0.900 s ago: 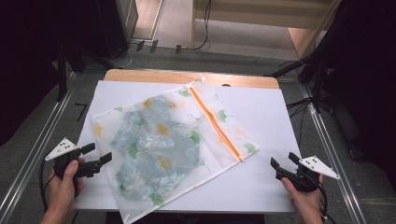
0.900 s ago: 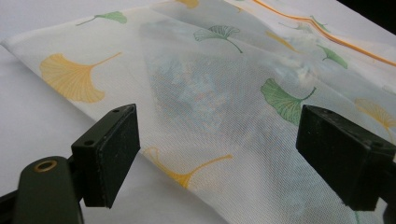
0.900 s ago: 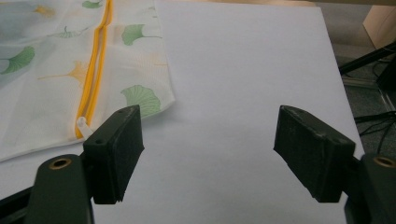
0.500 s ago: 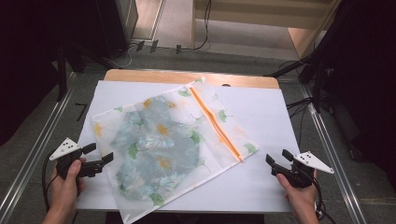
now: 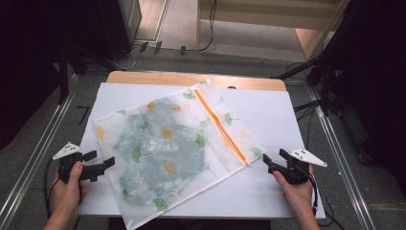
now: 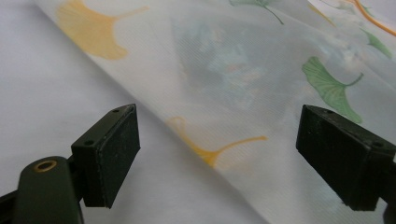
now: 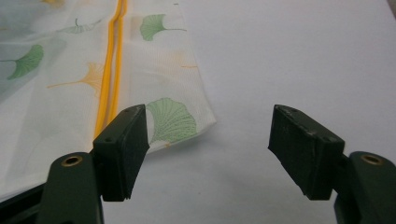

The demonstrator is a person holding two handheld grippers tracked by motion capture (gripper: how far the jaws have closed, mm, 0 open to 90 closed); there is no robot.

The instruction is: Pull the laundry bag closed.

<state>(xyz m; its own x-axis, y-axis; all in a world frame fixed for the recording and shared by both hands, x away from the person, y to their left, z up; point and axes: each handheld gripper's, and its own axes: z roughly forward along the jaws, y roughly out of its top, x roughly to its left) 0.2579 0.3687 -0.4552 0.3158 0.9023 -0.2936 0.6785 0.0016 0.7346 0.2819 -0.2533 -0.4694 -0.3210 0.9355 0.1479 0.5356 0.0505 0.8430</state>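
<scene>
Item: mesh laundry bag [image 5: 177, 143], translucent white, printed with ginkgo leaves in green and yellow, with an orange zipper [image 5: 221, 125] near one end. A folded blue-grey floral cloth [image 5: 160, 148] shows through the mesh.

Location: flat on the white sheet [image 5: 282, 115] covering the surface, about centre, its near corner overhanging the front edge.

Orientation: long axis runs diagonally, from the near-left up toward the far-right. The zipper end points to the right; the zipper itself crosses the bag from the far edge down to the near-right corner.

Left tool [image 5: 103, 165]: jaws wide apart, holding nothing, just beside the bag's left edge. In the left gripper view [image 6: 219, 154] mesh lies between and beyond the pads, untouched.

Right tool [image 5: 269, 165]: jaws apart, empty, pointed at the zipper-end corner [image 7: 180, 121].

Change noted: against the earlier high views, the right tool has shifted inward and now sits close to that corner; the left tool has barely moved; the bag has not shifted.

Assessment: both tools appear staged for a grasp at opposite edges; no handling of the bag has begun.
</scene>
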